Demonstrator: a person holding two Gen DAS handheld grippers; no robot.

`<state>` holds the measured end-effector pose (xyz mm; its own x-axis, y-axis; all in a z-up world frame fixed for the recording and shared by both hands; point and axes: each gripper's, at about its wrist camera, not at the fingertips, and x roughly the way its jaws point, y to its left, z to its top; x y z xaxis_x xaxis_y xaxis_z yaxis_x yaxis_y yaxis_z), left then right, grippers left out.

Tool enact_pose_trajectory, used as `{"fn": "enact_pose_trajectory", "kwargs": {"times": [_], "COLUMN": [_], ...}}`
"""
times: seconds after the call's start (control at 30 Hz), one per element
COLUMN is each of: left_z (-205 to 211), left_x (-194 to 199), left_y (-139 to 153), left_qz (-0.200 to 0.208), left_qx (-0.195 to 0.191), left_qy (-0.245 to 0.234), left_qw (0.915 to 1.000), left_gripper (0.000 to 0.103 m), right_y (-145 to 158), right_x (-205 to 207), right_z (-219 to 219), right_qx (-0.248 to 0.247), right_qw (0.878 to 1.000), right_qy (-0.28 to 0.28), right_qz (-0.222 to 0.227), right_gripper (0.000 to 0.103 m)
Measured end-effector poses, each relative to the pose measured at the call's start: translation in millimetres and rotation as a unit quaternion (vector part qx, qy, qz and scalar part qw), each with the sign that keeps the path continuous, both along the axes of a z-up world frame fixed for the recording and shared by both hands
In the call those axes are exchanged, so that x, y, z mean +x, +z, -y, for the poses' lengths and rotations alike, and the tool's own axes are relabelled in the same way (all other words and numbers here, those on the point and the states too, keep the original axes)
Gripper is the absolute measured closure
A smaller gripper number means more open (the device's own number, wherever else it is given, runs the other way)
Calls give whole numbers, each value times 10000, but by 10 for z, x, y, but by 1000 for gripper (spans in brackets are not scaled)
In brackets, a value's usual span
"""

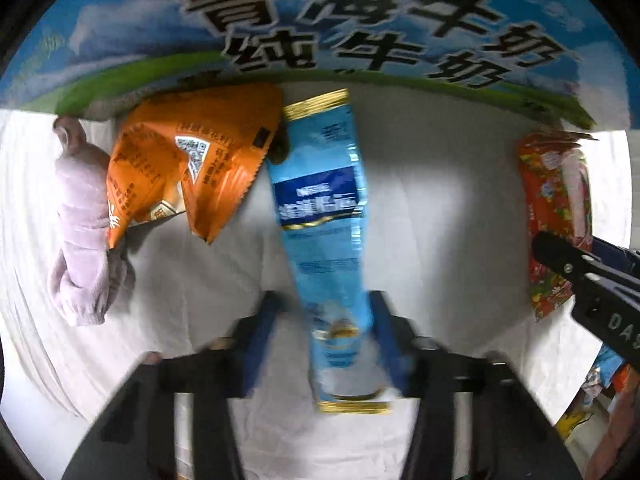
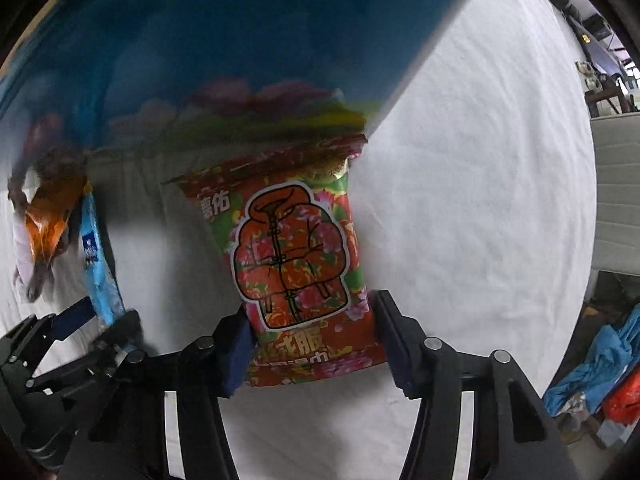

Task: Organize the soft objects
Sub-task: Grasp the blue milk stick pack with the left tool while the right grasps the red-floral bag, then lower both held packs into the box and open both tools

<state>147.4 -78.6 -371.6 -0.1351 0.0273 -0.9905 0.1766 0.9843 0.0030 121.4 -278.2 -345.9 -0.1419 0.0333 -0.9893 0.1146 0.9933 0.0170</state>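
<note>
My left gripper (image 1: 324, 312) has its fingers on both sides of a long light-blue packet (image 1: 324, 208) whose far end rests against a blue milk carton box (image 1: 320, 12); the grip looks loose, with a gap at the left pad. An orange snack bag (image 1: 188, 160) and a pale lilac cloth (image 1: 80, 216) lie left of it. My right gripper (image 2: 312, 328) has its pads against a red flowered wet-wipe pack (image 2: 296, 264), whose far end touches the box (image 2: 240, 60). The pack also shows in the left wrist view (image 1: 556, 208).
Everything lies on a white cloth-covered table (image 2: 480, 200). The box forms a wall along the far side. Off the table's right edge are blue and red bags (image 2: 600, 372) on the floor and a white panel (image 2: 616, 192).
</note>
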Motion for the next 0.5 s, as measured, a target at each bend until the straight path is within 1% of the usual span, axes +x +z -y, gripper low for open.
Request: {"fn": "enact_pose_trajectory", "kwargs": {"times": [0.1,0.2,0.33,0.5], "left_z": [53,56,-20,-136], "left_x": [-15,-43,-129,-369], "left_y": [49,93,124,130], "left_qz": [17,53,90,176], "left_qx": [20,-17,-62,-205], "left_qy": [-15,14,28,-1], "left_qw": [10000,10000,9999,9996], "left_gripper": [79,81,81,81], "right_y": [30,104,193,343], "right_x": [-58,-137,-277,-418], "right_z": [-31,-70,-114,-128], "right_qx": [-43,-18,87,217], "right_qw": [10000,10000,9999,9997], "right_qy": [47,33,22,2], "right_qz": [-8,31,68,115], "right_gripper": [47,48,49,49]}}
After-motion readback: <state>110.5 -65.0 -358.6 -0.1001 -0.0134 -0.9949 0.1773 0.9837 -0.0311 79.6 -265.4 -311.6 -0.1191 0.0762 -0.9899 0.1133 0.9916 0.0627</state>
